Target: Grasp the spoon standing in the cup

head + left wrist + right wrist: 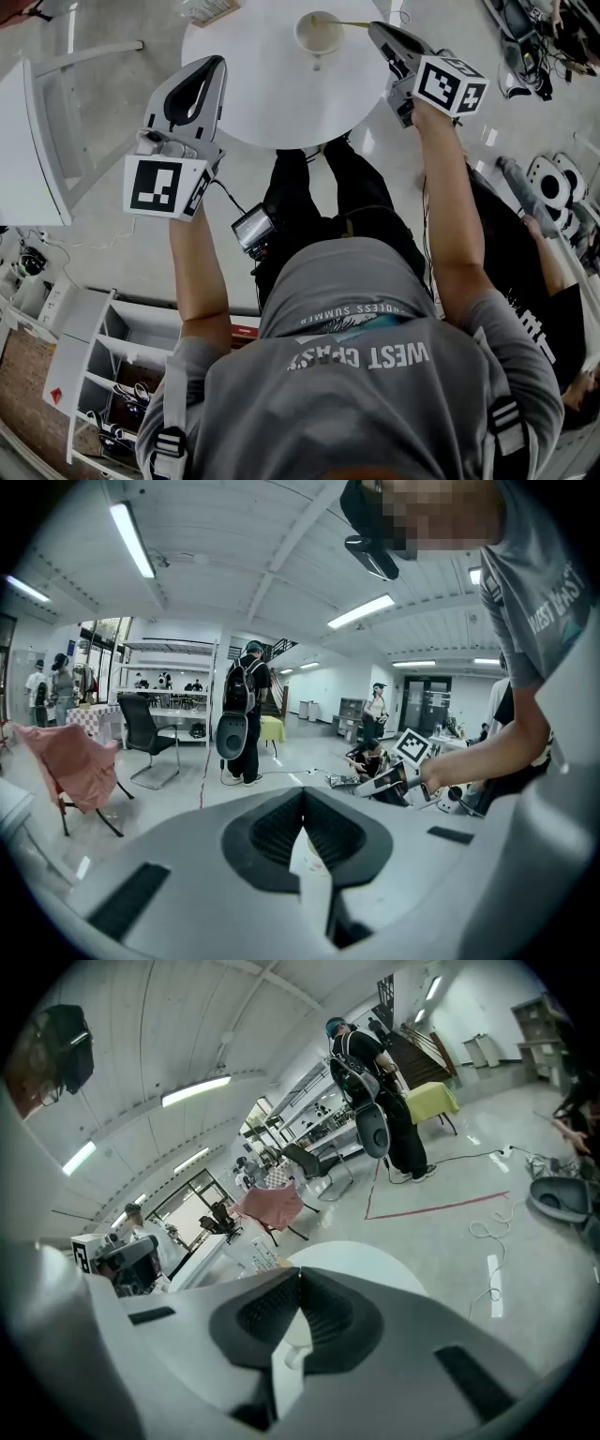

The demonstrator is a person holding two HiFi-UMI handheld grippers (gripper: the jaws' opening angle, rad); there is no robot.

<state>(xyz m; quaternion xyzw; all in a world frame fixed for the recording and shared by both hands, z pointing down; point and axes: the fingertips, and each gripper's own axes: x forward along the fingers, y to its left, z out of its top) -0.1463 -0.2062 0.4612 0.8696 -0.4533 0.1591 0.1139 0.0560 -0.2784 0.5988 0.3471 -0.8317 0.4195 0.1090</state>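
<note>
Spoon (345, 22): thin handle slants out of the cup (319, 34) toward the right gripper (377, 29), its end meeting the gripper's tips.
Cup: just ahead and to the left of the right gripper's tips, standing on the round white table (272, 94); well ahead and to the right of the left gripper (218, 63).
Right gripper: 2 jaws pressed together, pinching the spoon's handle end — the head view shows the contact, and its own view shows the tips meeting.
Left gripper: 2 jaws closed tip to tip on nothing — held over the table's edge, well apart from cup and spoon.
</note>
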